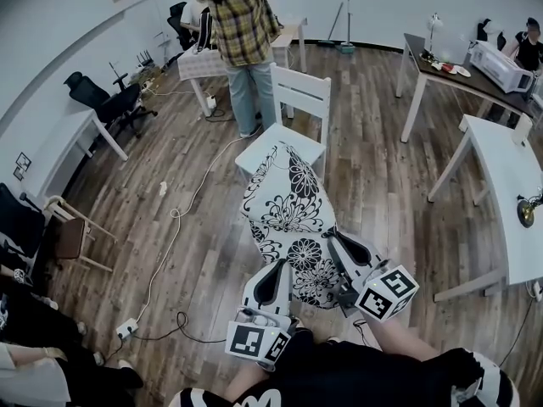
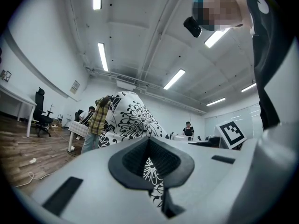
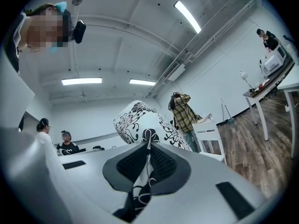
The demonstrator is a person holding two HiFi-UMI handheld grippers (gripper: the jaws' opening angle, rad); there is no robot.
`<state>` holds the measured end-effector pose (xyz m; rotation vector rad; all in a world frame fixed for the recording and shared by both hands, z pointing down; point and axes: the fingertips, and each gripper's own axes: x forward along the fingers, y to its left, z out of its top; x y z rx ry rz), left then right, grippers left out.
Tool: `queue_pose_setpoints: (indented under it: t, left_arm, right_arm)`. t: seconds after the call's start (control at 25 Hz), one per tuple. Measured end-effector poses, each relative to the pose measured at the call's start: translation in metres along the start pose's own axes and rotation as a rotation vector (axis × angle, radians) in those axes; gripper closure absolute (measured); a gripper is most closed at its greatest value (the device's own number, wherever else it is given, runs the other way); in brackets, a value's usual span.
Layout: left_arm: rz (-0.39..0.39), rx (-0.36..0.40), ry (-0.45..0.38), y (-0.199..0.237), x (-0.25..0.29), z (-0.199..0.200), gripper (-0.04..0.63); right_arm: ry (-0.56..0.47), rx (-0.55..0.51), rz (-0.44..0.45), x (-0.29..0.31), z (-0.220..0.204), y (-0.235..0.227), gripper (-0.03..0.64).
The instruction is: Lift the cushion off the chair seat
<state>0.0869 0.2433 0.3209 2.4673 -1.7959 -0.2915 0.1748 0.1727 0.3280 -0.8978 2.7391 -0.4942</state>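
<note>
The white cushion with black flower print [image 1: 293, 219] hangs in the air in front of the white chair [image 1: 288, 121], apart from its bare seat [image 1: 280, 148]. My left gripper [image 1: 277, 280] is shut on the cushion's near left edge, and my right gripper [image 1: 342, 259] is shut on its near right edge. In the left gripper view the printed cloth [image 2: 153, 176] sits pinched between the dark pads, with the cushion [image 2: 131, 120] rising behind. Cloth [image 3: 141, 181] is likewise clamped in the right gripper view, and the cushion [image 3: 140, 120] bulges beyond it.
A person in a plaid shirt [image 1: 240, 24] stands just behind the chair. White tables [image 1: 509, 168] line the right side, one with a printer [image 1: 499, 64]. A cable [image 1: 174, 227] and power strip [image 1: 127, 329] lie on the wood floor at left. Office chairs [image 1: 106, 100] stand far left.
</note>
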Motion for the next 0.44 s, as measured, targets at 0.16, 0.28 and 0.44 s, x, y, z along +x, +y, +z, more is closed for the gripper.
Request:
queue_pose_setpoints:
  t: [0.16,0.28,0.44]
  left_arm:
    - [-0.007,-0.007,0.003,0.001,0.003,-0.004,0.594]
    - [-0.012,-0.013,0.007,0.004,0.005,-0.006,0.594]
    - [-0.017,-0.019,0.010,0.011,0.008,-0.003,0.594]
  right_arm:
    - [0.001,-0.001,-0.004,0.001,-0.003,-0.003,0.584]
    - [0.005,0.001,-0.007,0.004,-0.005,-0.003,0.584]
    - [0.008,0.002,-0.008,0.013,-0.006,-0.002,0.584]
